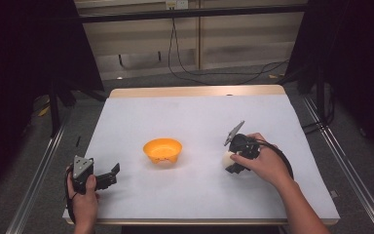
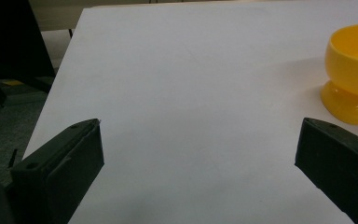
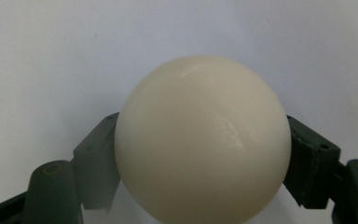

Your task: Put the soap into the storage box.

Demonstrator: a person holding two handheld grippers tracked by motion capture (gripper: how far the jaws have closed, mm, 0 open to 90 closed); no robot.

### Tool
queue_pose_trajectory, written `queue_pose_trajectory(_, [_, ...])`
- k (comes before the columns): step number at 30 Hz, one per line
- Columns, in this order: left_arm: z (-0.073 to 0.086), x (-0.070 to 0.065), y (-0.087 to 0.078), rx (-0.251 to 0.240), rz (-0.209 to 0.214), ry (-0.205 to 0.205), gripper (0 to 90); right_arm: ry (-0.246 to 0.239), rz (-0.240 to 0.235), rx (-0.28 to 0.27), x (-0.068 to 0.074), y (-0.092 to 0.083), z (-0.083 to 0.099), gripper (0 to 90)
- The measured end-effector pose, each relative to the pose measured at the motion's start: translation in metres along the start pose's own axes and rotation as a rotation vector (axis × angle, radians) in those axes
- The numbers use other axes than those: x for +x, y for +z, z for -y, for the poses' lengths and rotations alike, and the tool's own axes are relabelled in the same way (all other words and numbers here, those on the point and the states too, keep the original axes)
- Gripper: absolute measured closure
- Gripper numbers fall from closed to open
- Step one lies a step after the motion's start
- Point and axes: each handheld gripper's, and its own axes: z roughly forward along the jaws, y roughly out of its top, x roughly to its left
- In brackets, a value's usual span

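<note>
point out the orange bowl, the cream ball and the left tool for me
orange plastic footed bowl [image 1: 162,150]: high view, on its inner hollow.
smooth cream-white ball [image 3: 203,137]: right gripper view, on its front surface between the jaws.
left tool [image 1: 108,175]: high view, midway between its open black jaw tips.

A cream-white ball [image 3: 203,140] sits between the 2 black jaws of the right gripper [image 3: 203,163], close to the camera and taking up the middle of the right gripper view. Its surface is smooth and glossy — a soft highlight runs down its right half. The jaw on the view's left presses against the ball's lower left flank, the jaw on the view's right meets its right side a little higher, so both pads touch it. Behind and around the ball lies a plain white tabletop [image 3: 51,51] — even in tone, with 1 tiny dark speck near the view's left edge
</note>
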Motion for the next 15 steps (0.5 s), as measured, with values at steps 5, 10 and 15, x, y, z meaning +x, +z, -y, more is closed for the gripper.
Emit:
queue_pose_trajectory(5, [0.000, 0.000, 0.000, 0.000, -0.002, 0.002, 0.8, -0.013, -0.004, -0.011, 0.003, -0.004, -0.010, 24.2])
queue_pose_trajectory(10, [0.000, -0.001, 0.000, -0.001, -0.002, 0.002, 0.9, -0.038, -0.013, -0.026, 0.004, -0.006, -0.021, 24.2])
queue_pose_trajectory(15, [0.000, -0.001, 0.000, -0.005, -0.002, -0.001, 0.9, -0.056, -0.019, -0.032, 0.005, -0.007, -0.031, 24.1])
